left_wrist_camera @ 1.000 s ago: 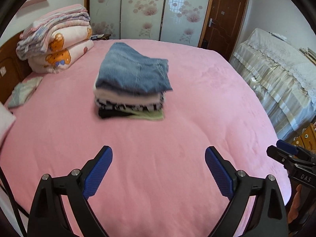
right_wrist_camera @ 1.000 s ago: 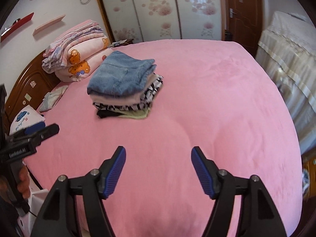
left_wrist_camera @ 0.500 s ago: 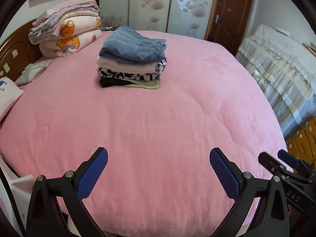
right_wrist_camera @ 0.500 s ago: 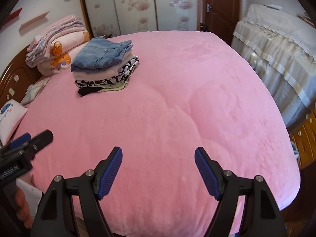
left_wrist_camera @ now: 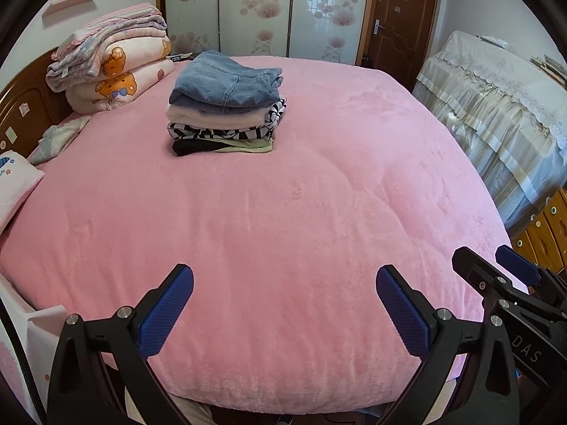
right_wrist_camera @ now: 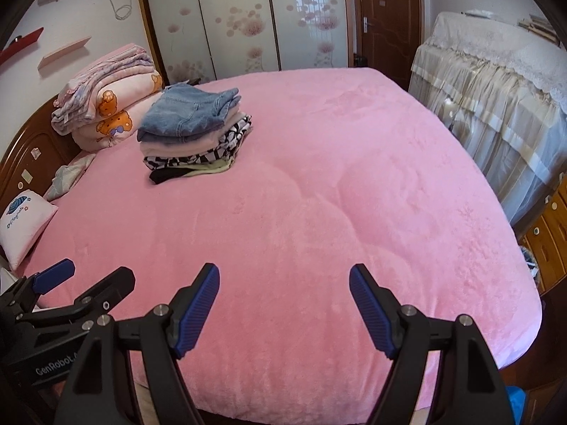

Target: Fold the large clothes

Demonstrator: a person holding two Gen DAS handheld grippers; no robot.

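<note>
We can read two markings, both on the hand-held grippers. In the left wrist view, white letters "DAS" stand on the black body of the right hand-held gripper (left_wrist_camera: 510,272) at the right edge. In the right wrist view, white lettering "GenRobot" stands on the black body of the left hand-held gripper (right_wrist_camera: 88,279) at the lower left, cut off after that. The small pillow (right_wrist_camera: 24,223) by the headboard bears blue script too small for us to read.
</note>
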